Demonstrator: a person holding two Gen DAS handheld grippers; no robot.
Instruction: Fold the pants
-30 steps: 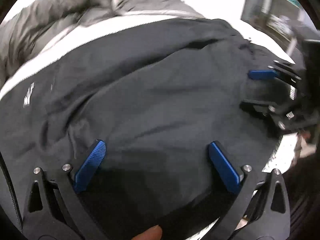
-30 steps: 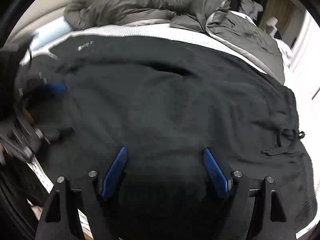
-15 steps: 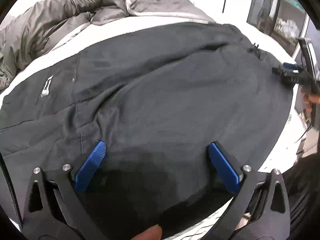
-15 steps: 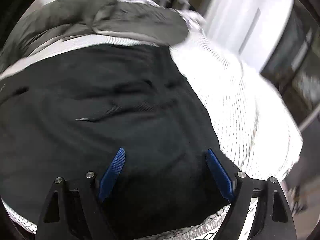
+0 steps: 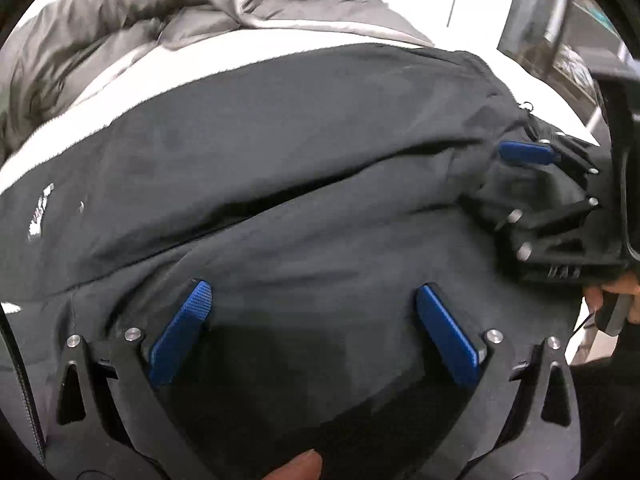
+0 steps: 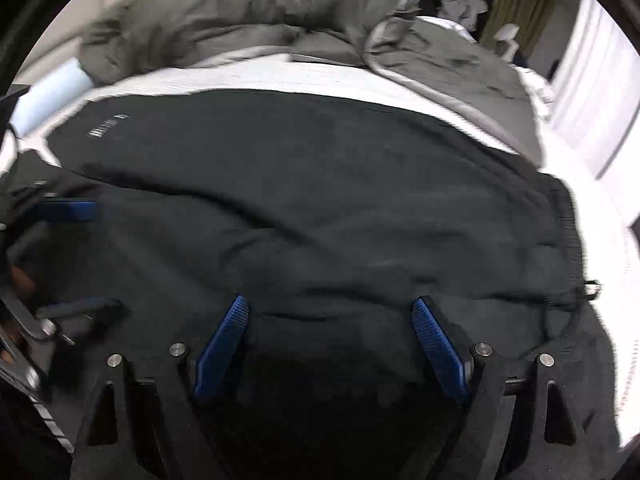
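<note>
Your black pants (image 5: 304, 152) lie spread across the white bed (image 6: 280, 76), w/ your left gripper (image 5: 316, 308) and right gripper (image 6: 332, 320) both gaping wide over the fabric, jaws gripping nothing, right's just opened wider.

Black pants (image 5: 304, 184) lie spread across the white-sheeted bed (image 5: 224, 56), with a crease running across the cloth. The left gripper (image 5: 316, 336) stands over the near part of the pants, jaws wide apart (blue pads clear of the cloth). The right gripper (image 5: 532, 184) sits at the pants' right end, near the bed's right edge. A grey duvet (image 5: 120, 24) is bunched along the far edge.
</note>
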